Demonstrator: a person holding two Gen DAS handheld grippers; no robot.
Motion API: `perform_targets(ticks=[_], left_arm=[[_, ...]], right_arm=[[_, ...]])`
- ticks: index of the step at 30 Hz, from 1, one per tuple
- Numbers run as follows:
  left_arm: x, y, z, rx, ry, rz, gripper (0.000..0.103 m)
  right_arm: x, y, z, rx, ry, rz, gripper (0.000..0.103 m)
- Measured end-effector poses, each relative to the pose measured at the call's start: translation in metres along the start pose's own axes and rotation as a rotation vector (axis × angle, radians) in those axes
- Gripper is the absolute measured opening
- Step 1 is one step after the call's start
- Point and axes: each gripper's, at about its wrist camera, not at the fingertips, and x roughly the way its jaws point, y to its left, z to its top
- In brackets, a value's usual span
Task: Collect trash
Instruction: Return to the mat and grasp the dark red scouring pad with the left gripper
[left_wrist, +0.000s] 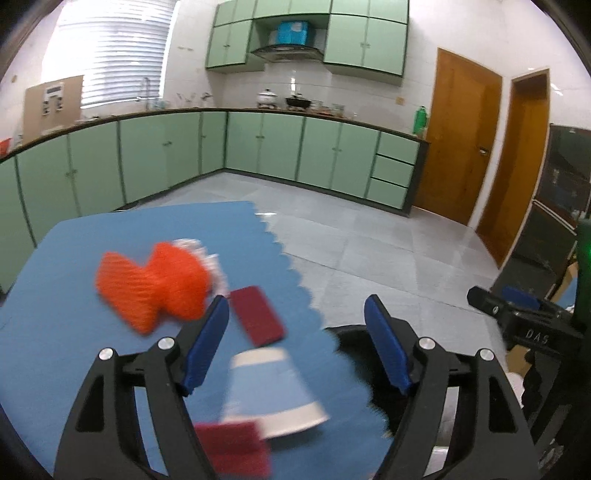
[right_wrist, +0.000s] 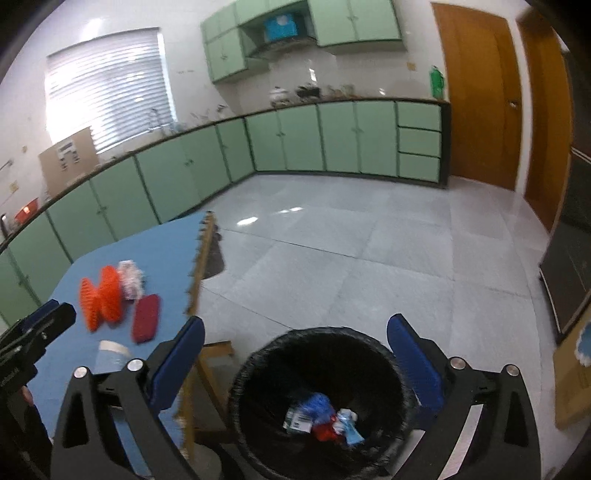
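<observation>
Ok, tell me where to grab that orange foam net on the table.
Pinch the orange foam net at its narrow waist, coming from above with the open left gripper. It lies flat, flaring wide at both ends, so the pinched middle should fit between the jaws.

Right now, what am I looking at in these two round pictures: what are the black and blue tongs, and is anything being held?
A person holds a hand gripper in each hand; each carries a wide-angle camera looking along its two blue fingers. The left view shows the left gripper over a blue table with orange netting, two dark red pads, a blue and white wrapper and something whitish behind the netting. The right view shows the right gripper above a black bin with trash at the bottom. Both grippers are open and hold nothing.
</observation>
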Motion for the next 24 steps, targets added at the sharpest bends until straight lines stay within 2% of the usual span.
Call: perform_targets(ticks=[3, 7, 24], left_arm=[[-0.013, 0.018, -0.011, -0.015, 0.004, 0.038, 0.074], [-0.025, 0.038, -0.026, -0.053, 0.031, 0.072, 0.074], [-0.02, 0.05, -0.075, -0.109, 0.145, 0.075, 0.078]], right_arm=[[0.0, 0.018, -0.006, -0.002, -0.008, 0.041, 0.097], [-0.002, 0.04, -0.014, -0.039, -0.02, 0.044, 0.097], [-0.001, 0.068, -0.038, -0.108, 0.022, 0.063, 0.097]])
